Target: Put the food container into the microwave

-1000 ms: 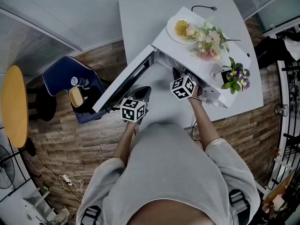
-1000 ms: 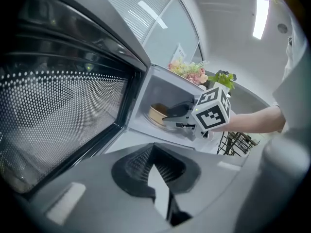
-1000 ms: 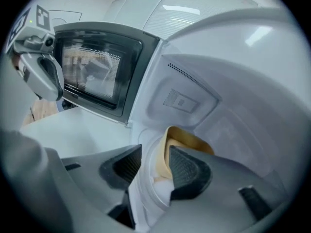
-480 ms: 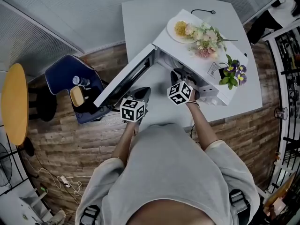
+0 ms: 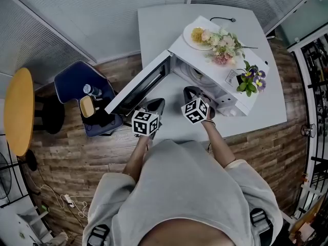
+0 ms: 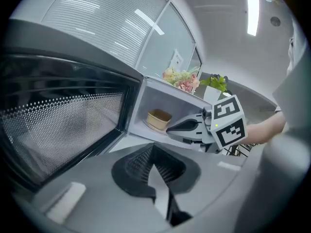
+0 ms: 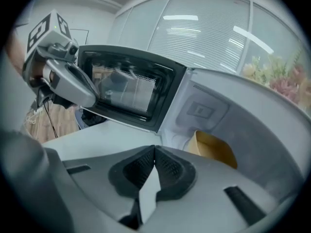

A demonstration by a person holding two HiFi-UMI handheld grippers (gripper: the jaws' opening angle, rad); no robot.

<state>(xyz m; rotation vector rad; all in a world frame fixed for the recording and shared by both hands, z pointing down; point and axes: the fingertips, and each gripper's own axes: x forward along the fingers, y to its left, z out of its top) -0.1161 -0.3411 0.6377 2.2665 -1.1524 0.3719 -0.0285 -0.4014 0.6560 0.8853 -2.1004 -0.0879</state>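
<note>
A tan, round food container (image 6: 159, 119) sits inside the open white microwave (image 5: 205, 53), on its floor; the right gripper view shows the container (image 7: 214, 149) just past the jaws. My right gripper (image 5: 190, 91) is shut and empty, just outside the microwave's mouth. From the left gripper view, the right gripper (image 6: 176, 126) points at the cavity. My left gripper (image 5: 158, 103) is shut on nothing, above the table in front of the door (image 5: 141, 86), which swings out to the left.
Flowers on a plate (image 5: 215, 37) and a potted plant (image 5: 248, 78) stand on top of the microwave. The white table (image 5: 159, 29) holds a cable (image 5: 223, 19) at the back. A blue chair (image 5: 82, 94) with a bottle stands left of the door.
My right gripper has drawn back from the microwave's mouth toward the person, with the container left inside. The left gripper has hardly moved.
</note>
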